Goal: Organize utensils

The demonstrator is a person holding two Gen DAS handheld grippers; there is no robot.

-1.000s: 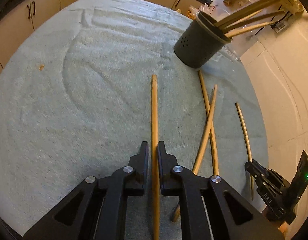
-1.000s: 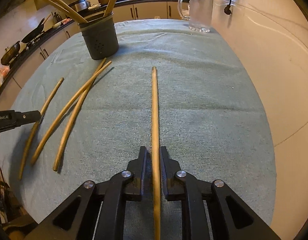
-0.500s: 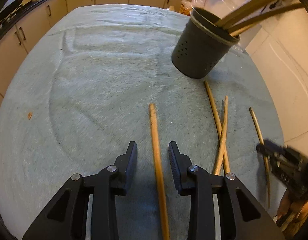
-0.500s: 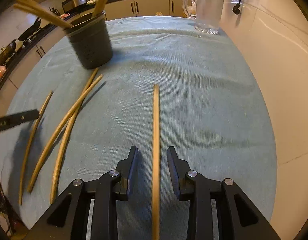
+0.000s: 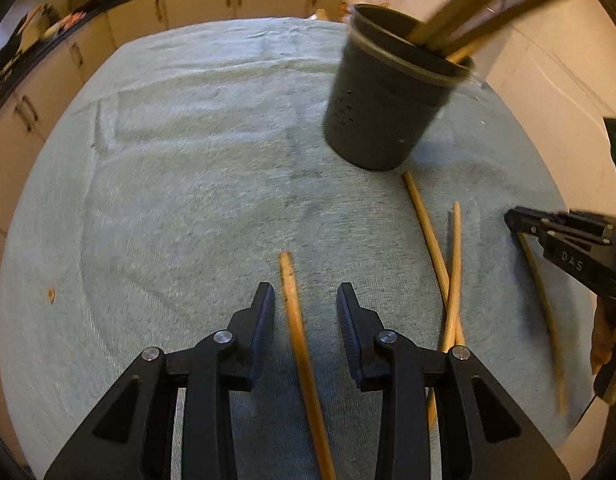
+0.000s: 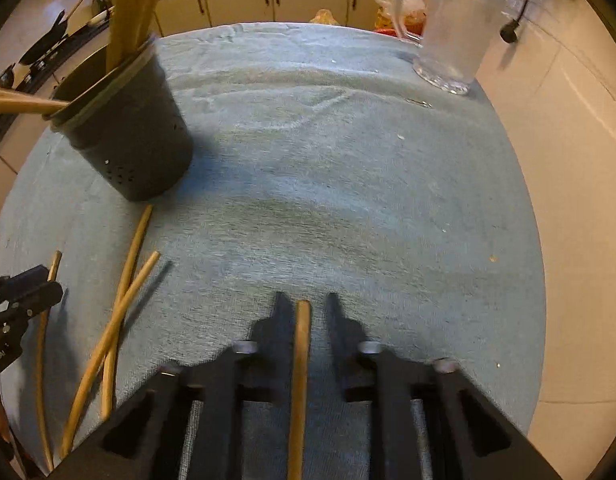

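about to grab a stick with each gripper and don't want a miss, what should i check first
1. Left gripper lined up on the left stick: ok, the stick lies between the jaws.
2. Left grip made: not ok, the jaws have just been closing but gaps show on both sides.
3. Right gripper lined up on the right stick: ok.
4. Right grip made: not ok, blurred, yet gaps show on both sides.
5. Crossed sticks clear of both grippers: ok.
6. Room left in the cup: cannot tell.
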